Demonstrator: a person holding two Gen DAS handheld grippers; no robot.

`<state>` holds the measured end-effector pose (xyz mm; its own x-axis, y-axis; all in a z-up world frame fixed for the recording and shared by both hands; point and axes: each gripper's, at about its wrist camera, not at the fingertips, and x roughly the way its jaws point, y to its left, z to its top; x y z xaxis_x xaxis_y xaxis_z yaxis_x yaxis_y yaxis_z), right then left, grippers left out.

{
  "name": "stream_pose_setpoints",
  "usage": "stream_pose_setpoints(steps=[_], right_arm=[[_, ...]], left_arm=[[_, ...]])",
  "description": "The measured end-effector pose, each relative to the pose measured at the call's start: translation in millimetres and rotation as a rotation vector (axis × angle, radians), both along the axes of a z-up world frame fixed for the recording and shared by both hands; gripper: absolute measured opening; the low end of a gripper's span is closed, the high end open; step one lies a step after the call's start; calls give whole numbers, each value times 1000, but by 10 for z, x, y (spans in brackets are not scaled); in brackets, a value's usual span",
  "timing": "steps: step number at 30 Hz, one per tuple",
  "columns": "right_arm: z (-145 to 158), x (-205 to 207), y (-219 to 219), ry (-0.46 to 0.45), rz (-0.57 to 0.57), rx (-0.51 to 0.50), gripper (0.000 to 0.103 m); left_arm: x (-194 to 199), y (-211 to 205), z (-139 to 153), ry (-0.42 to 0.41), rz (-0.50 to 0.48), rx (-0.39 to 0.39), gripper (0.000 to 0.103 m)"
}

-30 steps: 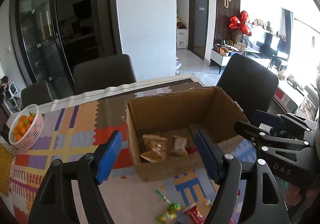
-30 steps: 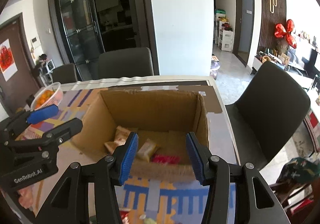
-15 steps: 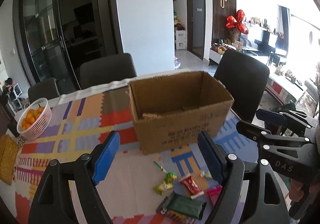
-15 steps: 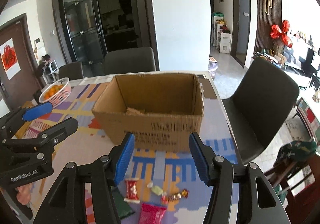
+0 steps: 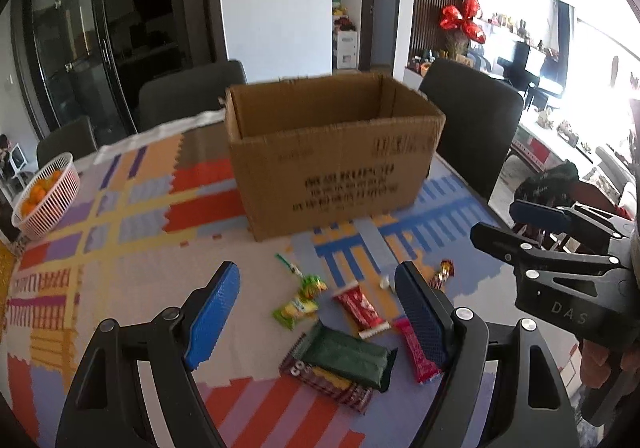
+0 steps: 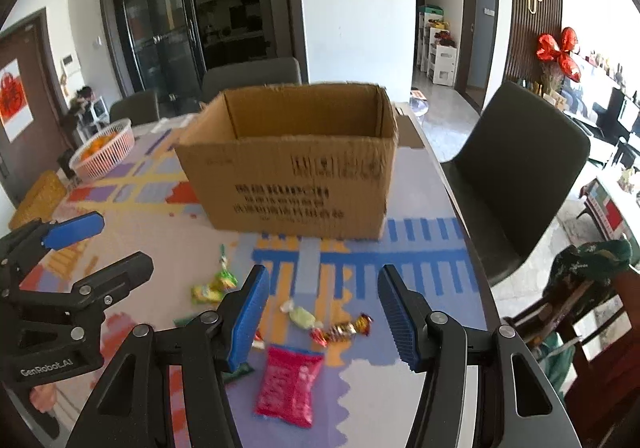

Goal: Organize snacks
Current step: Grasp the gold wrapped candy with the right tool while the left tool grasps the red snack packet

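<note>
An open cardboard box [image 5: 336, 152] [image 6: 288, 176] stands on the patterned tablecloth; its inside is hidden from here. Loose snacks lie in front of it: yellow-green packets [image 5: 298, 306] [image 6: 212, 286], a red bar [image 5: 360, 310], a dark green packet [image 5: 348, 356], a pink packet [image 5: 416, 352] [image 6: 290, 384], a pale green candy [image 6: 302, 316] and a red-gold candy [image 6: 344, 330]. My left gripper [image 5: 317, 272] hangs open above the snacks, holding nothing. My right gripper [image 6: 323, 274] is open and empty too, above the candies, beside the left one.
A white basket of oranges [image 5: 46, 192] [image 6: 104, 148] sits at the far left of the table. Dark chairs [image 5: 472, 128] [image 6: 520, 168] stand behind and to the right. The table's right edge [image 6: 476, 260] runs close to the candies.
Both grippers drew back and down from over the box to its near side. The box's contents dropped out of sight and the loose snacks came into view. The right jaws widened slightly.
</note>
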<state>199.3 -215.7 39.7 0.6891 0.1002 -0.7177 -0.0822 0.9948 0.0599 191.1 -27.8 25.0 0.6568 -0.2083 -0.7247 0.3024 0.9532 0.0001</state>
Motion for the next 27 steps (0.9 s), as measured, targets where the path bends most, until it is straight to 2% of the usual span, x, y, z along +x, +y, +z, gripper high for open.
stream_pose_setpoints(steps=[15, 27], right_arm=[[-560, -106, -179, 93, -45, 36, 57], [-878, 52, -205, 156, -45, 83, 57]], left_arm=[[-7, -205, -555, 82, -61, 3, 78], [224, -282, -903, 173, -68, -22, 65]])
